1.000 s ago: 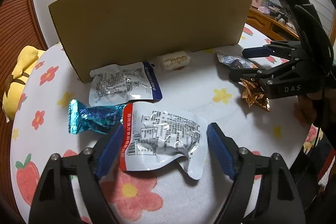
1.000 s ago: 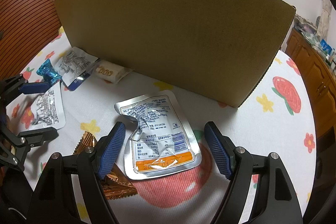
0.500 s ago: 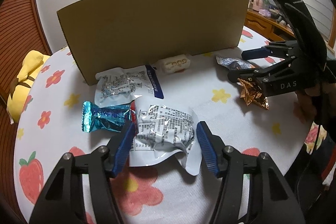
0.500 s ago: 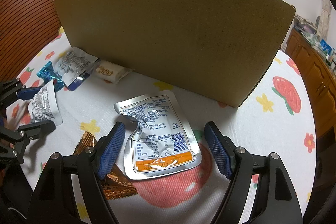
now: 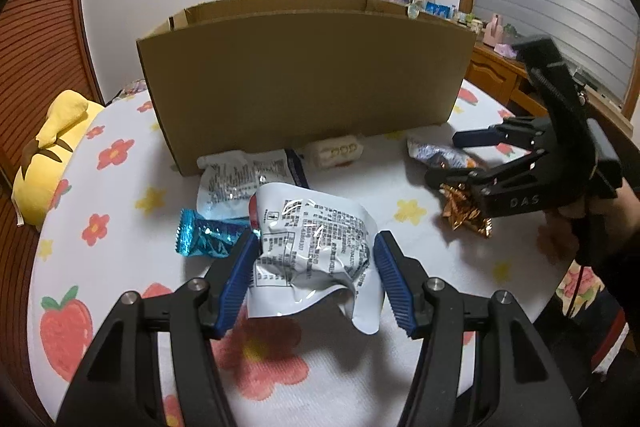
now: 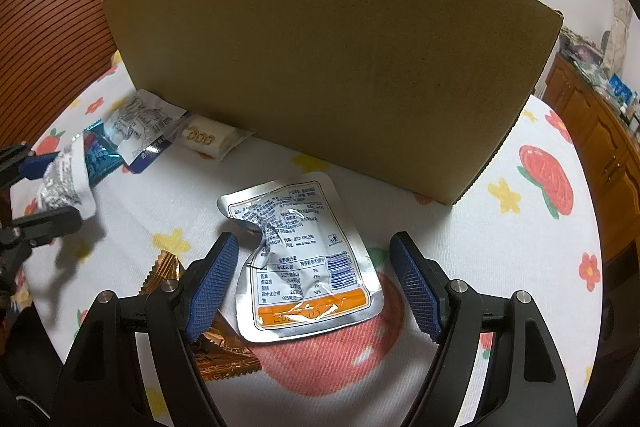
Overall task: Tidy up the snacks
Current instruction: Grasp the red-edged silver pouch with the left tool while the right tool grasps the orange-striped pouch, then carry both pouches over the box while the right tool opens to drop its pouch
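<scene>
Left gripper (image 5: pixel 314 269) pinches the white pouch (image 5: pixel 314 247), lifted clear of the cloth (image 5: pixel 360 387), presumably for transfer into the open box (image 5: pixel 304 83) behind it. Right gripper (image 6: pixel 314 287) hangs spread astride the silver pouch (image 6: pixel 304 259), not touching, presumably staged for pickup. Round table, fruit-print cloth; wooden shutters (image 6: pixel 52 7) behind
</scene>
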Motion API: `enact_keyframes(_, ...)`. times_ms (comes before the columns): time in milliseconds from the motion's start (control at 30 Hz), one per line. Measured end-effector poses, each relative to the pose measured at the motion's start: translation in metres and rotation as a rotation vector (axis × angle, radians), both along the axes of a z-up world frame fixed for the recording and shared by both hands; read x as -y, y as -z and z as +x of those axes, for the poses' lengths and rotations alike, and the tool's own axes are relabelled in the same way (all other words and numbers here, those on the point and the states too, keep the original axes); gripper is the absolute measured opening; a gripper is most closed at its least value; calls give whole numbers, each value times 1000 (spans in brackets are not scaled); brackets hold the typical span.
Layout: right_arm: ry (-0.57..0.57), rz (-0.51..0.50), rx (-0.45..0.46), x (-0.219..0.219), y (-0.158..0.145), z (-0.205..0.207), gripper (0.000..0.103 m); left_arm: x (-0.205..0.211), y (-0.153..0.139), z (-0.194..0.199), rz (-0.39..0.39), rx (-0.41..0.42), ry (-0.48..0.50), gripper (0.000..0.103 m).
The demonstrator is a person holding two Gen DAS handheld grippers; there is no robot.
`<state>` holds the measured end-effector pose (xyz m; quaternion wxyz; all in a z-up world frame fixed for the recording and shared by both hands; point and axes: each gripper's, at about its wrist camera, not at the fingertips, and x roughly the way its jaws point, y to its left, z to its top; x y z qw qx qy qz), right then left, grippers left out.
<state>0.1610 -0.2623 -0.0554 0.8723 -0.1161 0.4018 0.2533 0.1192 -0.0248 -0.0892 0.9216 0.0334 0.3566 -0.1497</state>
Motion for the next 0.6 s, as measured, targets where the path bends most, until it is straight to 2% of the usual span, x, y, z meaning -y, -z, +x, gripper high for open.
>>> enact_keyframes(267,2,0,0,0,0,0,79,2,-6,-3,-9,13,8,60)
enact_keyframes(333,7,8,5,0,-1,-1,71,2,-6,-4,-11,13,10,60)
enact_keyframes(367,13,14,12,1,-1,-2,61,2,-6,-4,-11,14,10,60)
enact_keyframes(600,5,9,18,-2,-3,-6,59,0,-8,-6,-12,18,5,60)
